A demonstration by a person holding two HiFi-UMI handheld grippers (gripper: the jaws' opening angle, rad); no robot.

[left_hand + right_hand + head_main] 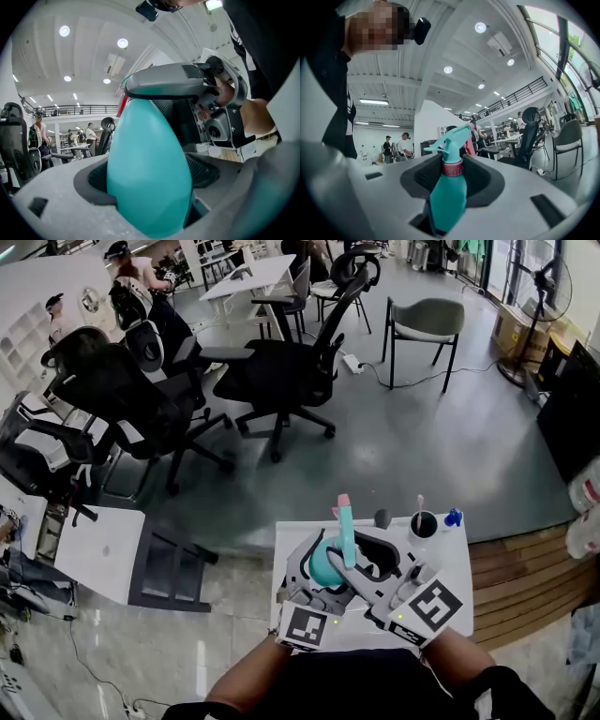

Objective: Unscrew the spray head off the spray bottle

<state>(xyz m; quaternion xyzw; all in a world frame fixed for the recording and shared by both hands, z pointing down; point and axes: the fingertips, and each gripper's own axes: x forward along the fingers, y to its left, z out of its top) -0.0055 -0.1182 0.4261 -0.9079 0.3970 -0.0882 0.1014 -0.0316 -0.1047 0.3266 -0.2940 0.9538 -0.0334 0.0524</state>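
— Forearms (251, 673) come in at the bottom of the head view, one gripper in each hand. What is the left gripper (317, 570) doing?

— Its fingers (61, 206) are closed on the round teal body of the spray bottle (147, 173). The body fills the space between them, with a pad against it on each side, and the bottle is held over the white desk (450, 563).

— And the right gripper (349, 566)?

— It reaches across from the right and meets the left one at the bottle. In its own view its fingers stand part-way apart with the bottle's neck between them. The pink collar (452, 168) sits level with the dark pads, and the teal spray head (452, 140) rises just past them. A dark slit shows beside the bottle's body on one side. Whether the pads actually press on the collar I cannot tell.

— Is the head off yet?

— No, it is seated on the collar.

— Anything else near the fingers?

— Beyond them on the desk, apart from the bottle, there is a black cup (423, 524). A small blue thing (454, 517) sits just beside the cup, and a small dark one (382, 518) on its other side.
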